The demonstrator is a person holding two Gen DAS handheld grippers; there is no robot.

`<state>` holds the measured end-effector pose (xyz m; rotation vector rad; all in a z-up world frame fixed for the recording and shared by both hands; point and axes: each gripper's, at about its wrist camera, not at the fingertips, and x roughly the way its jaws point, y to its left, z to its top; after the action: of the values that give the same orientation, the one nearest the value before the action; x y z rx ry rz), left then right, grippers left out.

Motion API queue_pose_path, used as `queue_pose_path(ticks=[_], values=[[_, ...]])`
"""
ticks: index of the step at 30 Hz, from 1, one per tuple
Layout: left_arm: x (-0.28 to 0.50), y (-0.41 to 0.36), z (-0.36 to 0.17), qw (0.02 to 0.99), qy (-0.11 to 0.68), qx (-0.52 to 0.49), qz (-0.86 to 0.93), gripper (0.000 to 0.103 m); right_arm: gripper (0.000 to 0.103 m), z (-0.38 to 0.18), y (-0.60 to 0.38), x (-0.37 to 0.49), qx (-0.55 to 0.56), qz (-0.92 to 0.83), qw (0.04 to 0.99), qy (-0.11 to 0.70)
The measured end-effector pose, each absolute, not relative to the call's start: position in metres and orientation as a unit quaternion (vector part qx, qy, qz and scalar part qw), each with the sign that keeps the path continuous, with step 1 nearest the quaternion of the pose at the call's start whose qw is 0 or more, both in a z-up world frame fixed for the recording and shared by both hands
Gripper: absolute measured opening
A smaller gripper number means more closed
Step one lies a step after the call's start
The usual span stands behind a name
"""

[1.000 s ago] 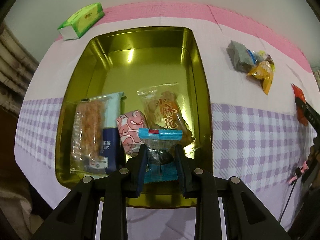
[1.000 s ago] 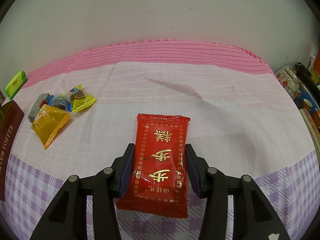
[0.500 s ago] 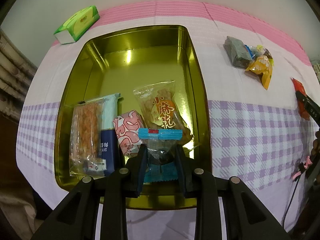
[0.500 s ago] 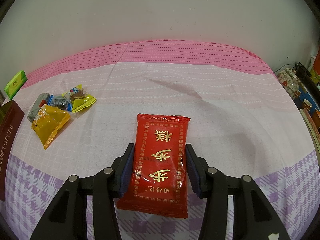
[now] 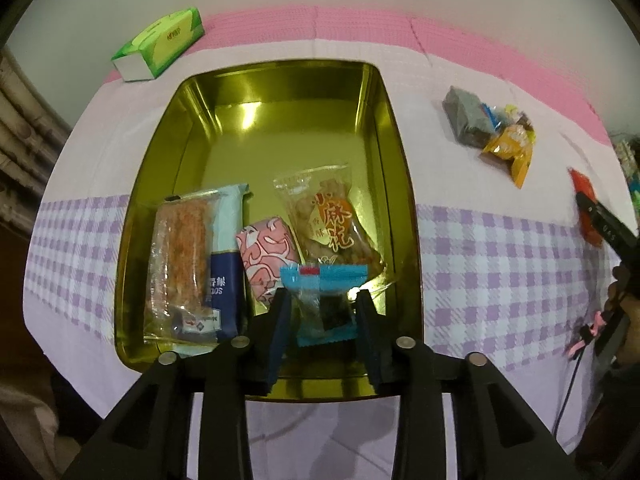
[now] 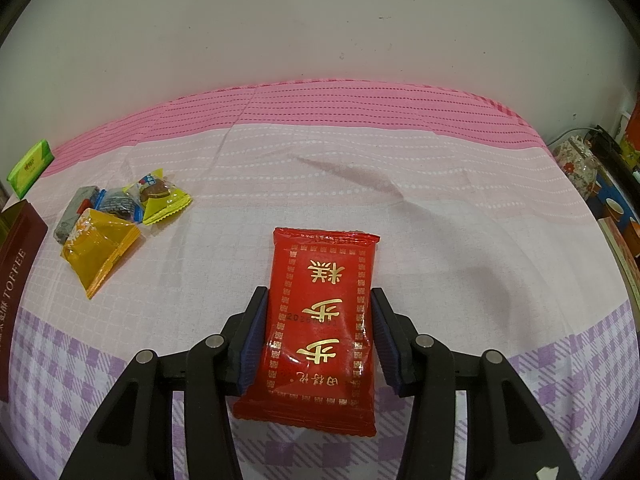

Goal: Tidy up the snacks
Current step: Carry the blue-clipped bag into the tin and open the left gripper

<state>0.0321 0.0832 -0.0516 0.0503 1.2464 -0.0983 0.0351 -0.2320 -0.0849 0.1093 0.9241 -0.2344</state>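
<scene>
In the left wrist view a gold tin (image 5: 404, 200) holds several snack packets. A blue-edged clear packet (image 5: 324, 304) lies at its near end between the fingers of my left gripper (image 5: 322, 320). The jaws are opening and a gap shows on each side of the packet. Beside it lie a pink packet (image 5: 266, 256), a navy packet (image 5: 226, 272), an orange-flake packet (image 5: 180, 264) and a clear packet with an orange label (image 5: 332, 220). In the right wrist view my right gripper (image 6: 318, 328) is shut on a red packet with gold characters (image 6: 324, 312), over the tablecloth.
A pile of loose snacks (image 6: 100, 248) lies on the cloth between the tin and the red packet; it shows again as the pile (image 5: 496, 136) right of the tin. A green tissue box (image 5: 160, 44) sits behind the tin. A brown toffee lid (image 6: 16, 264) stands at the left edge.
My left gripper's jaws have spread apart and let go of the blue-edged packet, which now rests in the tin. The right gripper and red packet have not moved.
</scene>
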Motion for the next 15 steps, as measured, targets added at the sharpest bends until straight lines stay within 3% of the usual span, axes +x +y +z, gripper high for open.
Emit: queue_pose_path(ticks=[12,15], values=[[0.024,0.122,-0.015,0.864,0.504,-0.001,-0.016,0.046,0.042,-0.083,-0.236,0.037,0.05,-0.119,0.881,0.454],[0.023,0.132,-0.011,0.872,0.49,0.005,0.009,0.056,0.042,-0.083,-0.237,0.041,0.047,-0.123,0.878,0.46]])
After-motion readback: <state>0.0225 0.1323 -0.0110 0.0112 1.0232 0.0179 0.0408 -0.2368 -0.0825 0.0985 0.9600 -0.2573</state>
